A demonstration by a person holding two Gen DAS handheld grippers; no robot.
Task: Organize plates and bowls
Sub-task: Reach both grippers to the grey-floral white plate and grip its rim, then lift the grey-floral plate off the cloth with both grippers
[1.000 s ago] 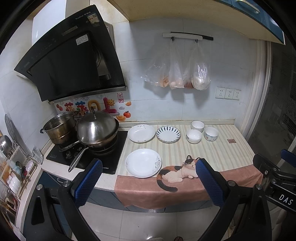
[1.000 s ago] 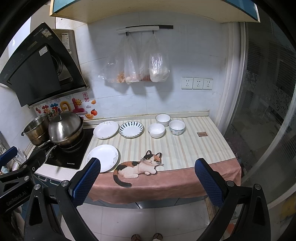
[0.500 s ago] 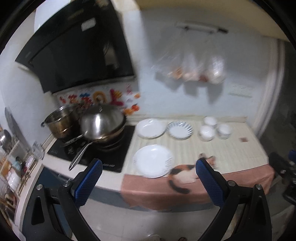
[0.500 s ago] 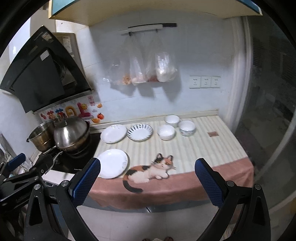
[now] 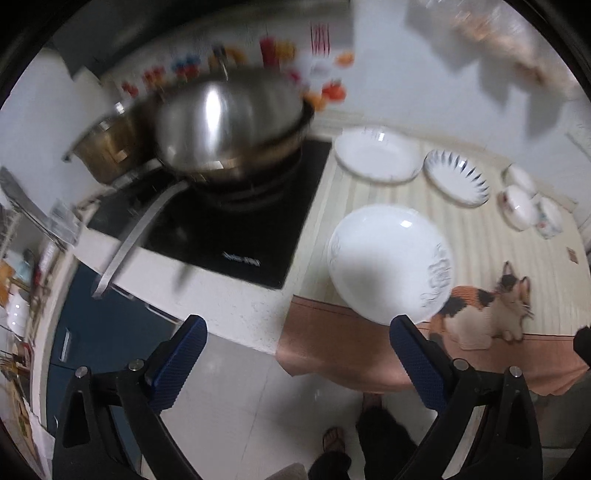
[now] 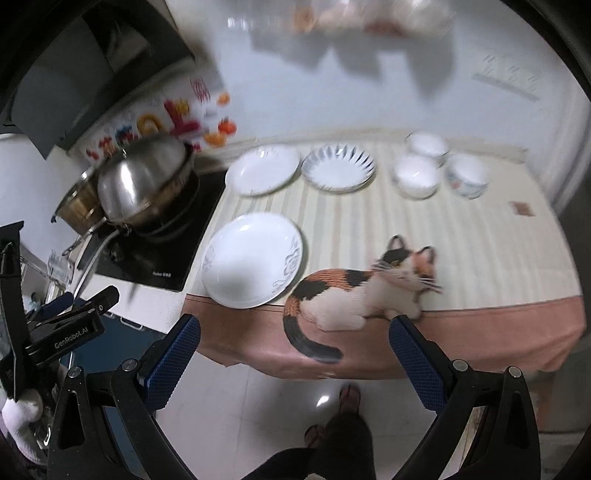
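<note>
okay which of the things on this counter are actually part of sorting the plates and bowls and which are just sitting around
Belongs to the job:
near white plate
far white plate
blue-patterned plate
three bowls

Just lying about:
lidded pan
steel pot
cat-print cloth
hanging bags

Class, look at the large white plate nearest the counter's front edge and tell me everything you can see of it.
The large white plate is round, shallow and glossy, probably ceramic, with faint grey scroll patterns on opposite sides of its rim. It is empty and lies flat and upright on the striped mat, beside the black cooktop, its near edge at the pink border. Nothing grips it.
</note>
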